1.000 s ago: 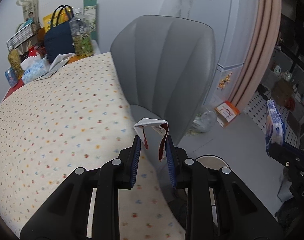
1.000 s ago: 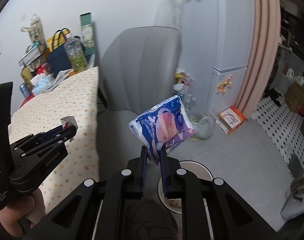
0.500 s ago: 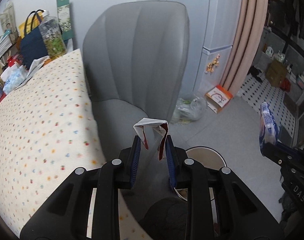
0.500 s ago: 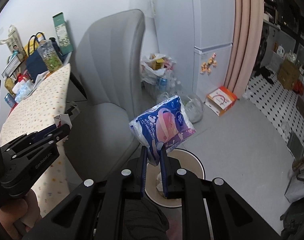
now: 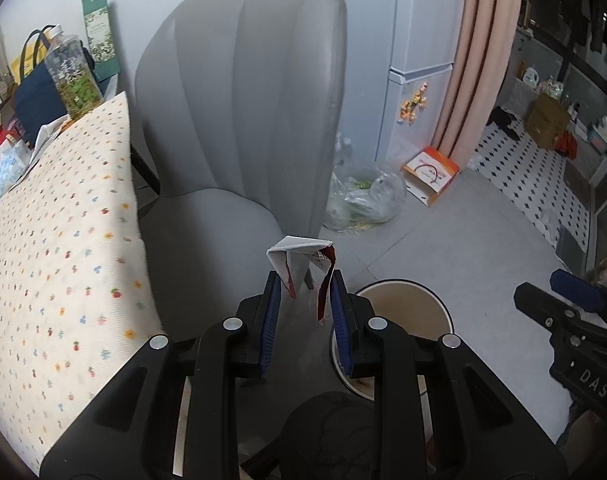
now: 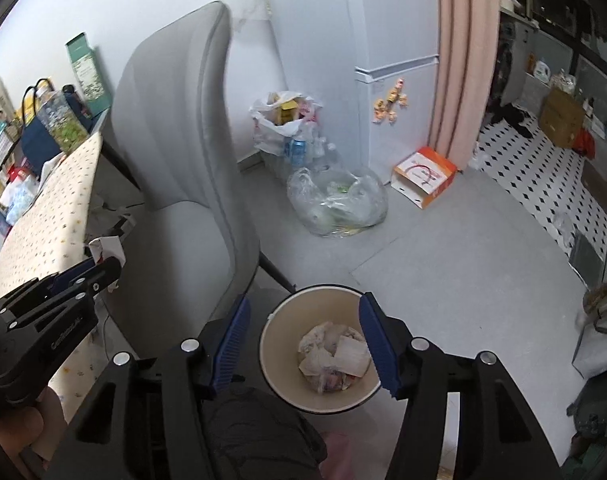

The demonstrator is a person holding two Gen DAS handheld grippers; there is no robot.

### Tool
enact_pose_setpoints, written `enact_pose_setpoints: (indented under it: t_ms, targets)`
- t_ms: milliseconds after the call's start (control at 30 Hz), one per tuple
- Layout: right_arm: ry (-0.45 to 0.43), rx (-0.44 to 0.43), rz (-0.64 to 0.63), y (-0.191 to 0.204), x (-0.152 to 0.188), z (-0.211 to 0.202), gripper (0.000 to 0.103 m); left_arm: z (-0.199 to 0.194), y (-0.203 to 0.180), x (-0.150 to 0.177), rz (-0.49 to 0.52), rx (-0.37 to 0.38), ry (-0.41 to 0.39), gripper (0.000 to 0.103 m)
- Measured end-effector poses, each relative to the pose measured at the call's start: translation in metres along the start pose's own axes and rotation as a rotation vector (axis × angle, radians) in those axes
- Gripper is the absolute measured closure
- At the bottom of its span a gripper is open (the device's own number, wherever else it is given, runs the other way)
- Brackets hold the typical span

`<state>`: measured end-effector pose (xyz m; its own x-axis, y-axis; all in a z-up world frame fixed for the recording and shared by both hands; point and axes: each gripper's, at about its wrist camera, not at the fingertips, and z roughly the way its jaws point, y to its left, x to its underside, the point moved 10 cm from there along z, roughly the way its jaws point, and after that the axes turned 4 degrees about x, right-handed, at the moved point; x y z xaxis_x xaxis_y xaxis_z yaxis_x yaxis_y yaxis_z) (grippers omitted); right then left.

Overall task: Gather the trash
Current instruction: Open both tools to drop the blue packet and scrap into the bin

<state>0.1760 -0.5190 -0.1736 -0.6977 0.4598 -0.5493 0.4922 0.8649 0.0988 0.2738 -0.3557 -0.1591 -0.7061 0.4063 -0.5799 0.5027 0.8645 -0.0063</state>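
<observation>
Your right gripper (image 6: 303, 344) has just been opening above the bin (image 6: 277, 376): jaws wide, nothing between them. Left gripper (image 5: 305, 308) is nearly closed on the folded wrapper (image 5: 301, 254), w/ the bin's rim just beside. I'd judge that drop is what's left.

Blue packet's gone from my right!
My right gripper (image 6: 303, 334) jaws have just been opening, nothing between them now, and both my hands have swung from table to above the bin (image 6: 281, 360).
</observation>
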Motion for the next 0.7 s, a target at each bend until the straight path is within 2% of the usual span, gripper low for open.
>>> enact_pose_setpoints:
  t_ms: [200,467,700]
  targets:
    - [-0.009,0.016,0.037,-0.024,0.002,-0.004,0.045,0.006,-0.024,-0.001,0.031,0.022,0.012,0.078]
    - [-0.034,0.065,0.095,-0.067,0.001,-0.018,0.040,0.018,-0.076,-0.002,0.095,0.095,0.035,0.077]
    - [-0.042,0.105,0.149,-0.103,0.003,-0.024,0.039,0.029,-0.113,0.000,0.144,0.144,0.058,0.071]
